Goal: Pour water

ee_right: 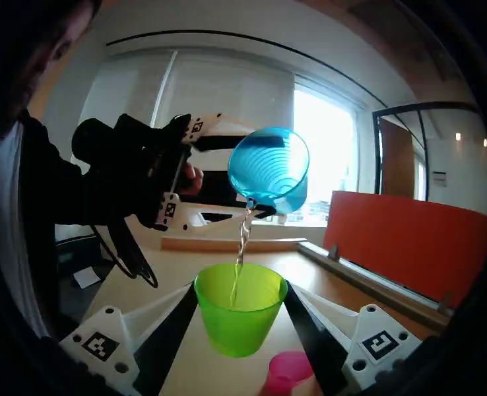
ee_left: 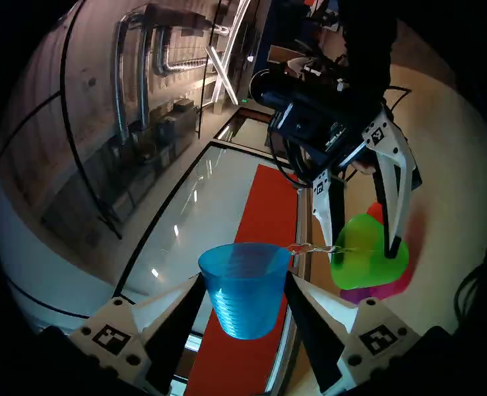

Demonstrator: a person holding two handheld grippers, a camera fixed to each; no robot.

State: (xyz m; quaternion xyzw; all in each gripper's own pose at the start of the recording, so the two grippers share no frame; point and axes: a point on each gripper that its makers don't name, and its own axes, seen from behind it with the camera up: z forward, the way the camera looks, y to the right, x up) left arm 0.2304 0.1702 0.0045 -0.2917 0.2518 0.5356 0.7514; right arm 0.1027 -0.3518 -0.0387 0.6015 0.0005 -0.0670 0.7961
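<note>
Right gripper view, left to right: the left gripper point(ee_right: 260, 173) is clamped on a tipped blue cup point(ee_right: 268, 165). A thin stream of water point(ee_right: 242, 244) runs off its rim into the green cup point(ee_right: 239, 320) below. The right gripper point(ee_right: 240, 297) pinches that one upright between both fingers. A pink cup point(ee_right: 286, 373) sits just below-right, with a red partition point(ee_right: 408, 244) further right.

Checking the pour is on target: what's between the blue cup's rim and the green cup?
A thin stream of water runs from the tilted blue cup into the green cup, seen in the right gripper view.
</note>
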